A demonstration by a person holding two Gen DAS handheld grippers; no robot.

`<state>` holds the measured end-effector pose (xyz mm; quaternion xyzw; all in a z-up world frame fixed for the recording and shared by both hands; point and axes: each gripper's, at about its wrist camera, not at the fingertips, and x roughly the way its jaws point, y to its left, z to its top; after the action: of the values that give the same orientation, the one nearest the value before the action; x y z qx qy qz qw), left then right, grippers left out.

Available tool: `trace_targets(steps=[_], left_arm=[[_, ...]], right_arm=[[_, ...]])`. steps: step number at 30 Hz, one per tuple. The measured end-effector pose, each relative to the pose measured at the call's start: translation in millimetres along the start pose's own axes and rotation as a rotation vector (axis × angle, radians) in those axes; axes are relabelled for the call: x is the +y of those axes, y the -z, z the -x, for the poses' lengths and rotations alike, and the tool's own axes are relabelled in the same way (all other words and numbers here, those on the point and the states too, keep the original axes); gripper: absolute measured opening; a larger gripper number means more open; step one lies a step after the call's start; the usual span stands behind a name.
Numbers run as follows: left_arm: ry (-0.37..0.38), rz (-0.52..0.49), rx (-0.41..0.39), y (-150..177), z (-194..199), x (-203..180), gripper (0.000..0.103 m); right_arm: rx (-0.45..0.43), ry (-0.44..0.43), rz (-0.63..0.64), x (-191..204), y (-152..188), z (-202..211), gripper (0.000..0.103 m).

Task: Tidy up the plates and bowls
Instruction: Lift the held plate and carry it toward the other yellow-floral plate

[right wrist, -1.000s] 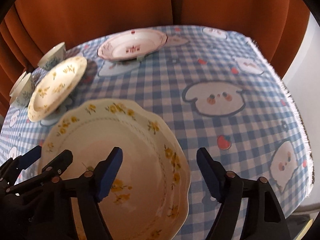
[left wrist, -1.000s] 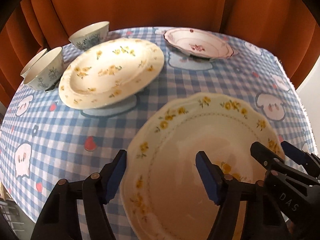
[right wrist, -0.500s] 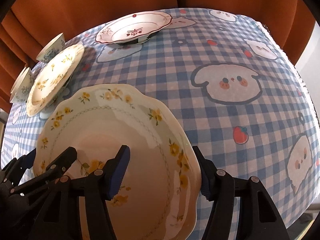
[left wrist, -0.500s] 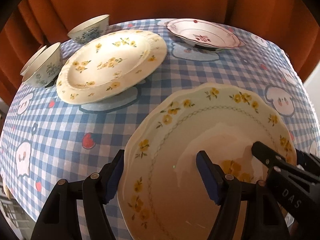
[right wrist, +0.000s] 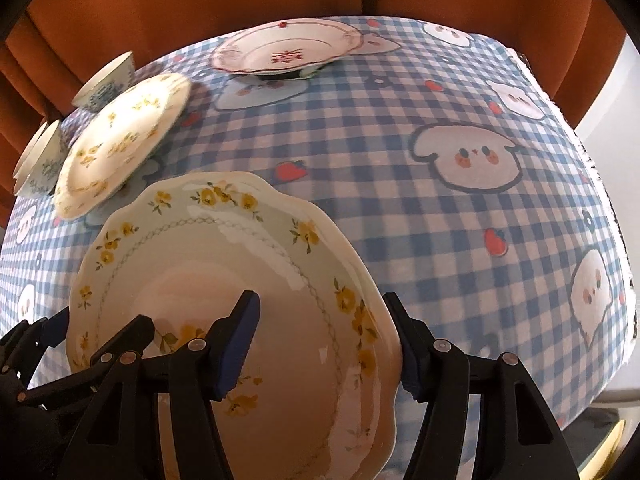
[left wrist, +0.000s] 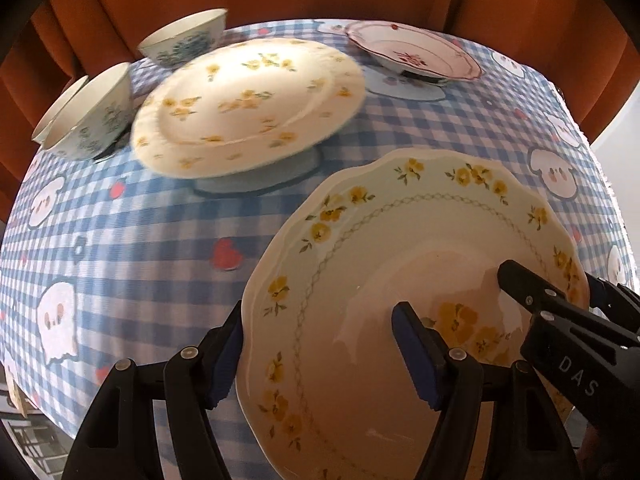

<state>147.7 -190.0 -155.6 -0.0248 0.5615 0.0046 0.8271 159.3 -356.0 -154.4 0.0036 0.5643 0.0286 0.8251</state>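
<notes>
1. Left wrist view:
   - Left gripper (left wrist: 316, 320) set medium-wide across the near-left rim of the scalloped plate (left wrist: 400, 248), one pad outside the edge and one over the well. Judged a hold.
   - Plate appears raised off the checked tablecloth (left wrist: 160, 240), near the front edge.
   - Beyond it, well apart: flowered plate (left wrist: 248, 108) and pink-rimmed plate (left wrist: 416, 56), each alone.
   - Lone bowl (left wrist: 184, 36) at the back. Bowl pair (left wrist: 92, 116) at the left, seemingly nested.

2. Right wrist view:
   - Right gripper (right wrist: 320, 304) about as wide, across the opposite rim. Inner pad shows on the well, outer pad hidden behind the edge. Probably gripping too.
   - No plate stacked on another here.

3. Progress, as a judgement:
   - Early. One plate in hand, none placed.
   - Left to do: stack three plates, gather the lone bowl with the pair.
</notes>
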Motion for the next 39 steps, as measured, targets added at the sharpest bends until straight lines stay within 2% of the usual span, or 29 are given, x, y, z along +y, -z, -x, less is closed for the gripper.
trace_targets(steps=[9, 19, 39], left_arm=[[0.019, -0.035, -0.011, 12.4, 24.4, 62.3, 0.071], [0.02, -0.021, -0.02, 13.5, 35.0, 135.0, 0.071], [-0.023, -0.014, -0.015, 15.7, 35.3, 267.1, 0.071]], right_arm=[[-0.017, 0.012, -0.017, 61.0, 13.1, 17.6, 0.065], [-0.027, 0.003, -0.015, 130.3, 20.4, 24.4, 0.065], [0.016, -0.043, -0.02, 275.2, 25.9, -0.1, 0.065]])
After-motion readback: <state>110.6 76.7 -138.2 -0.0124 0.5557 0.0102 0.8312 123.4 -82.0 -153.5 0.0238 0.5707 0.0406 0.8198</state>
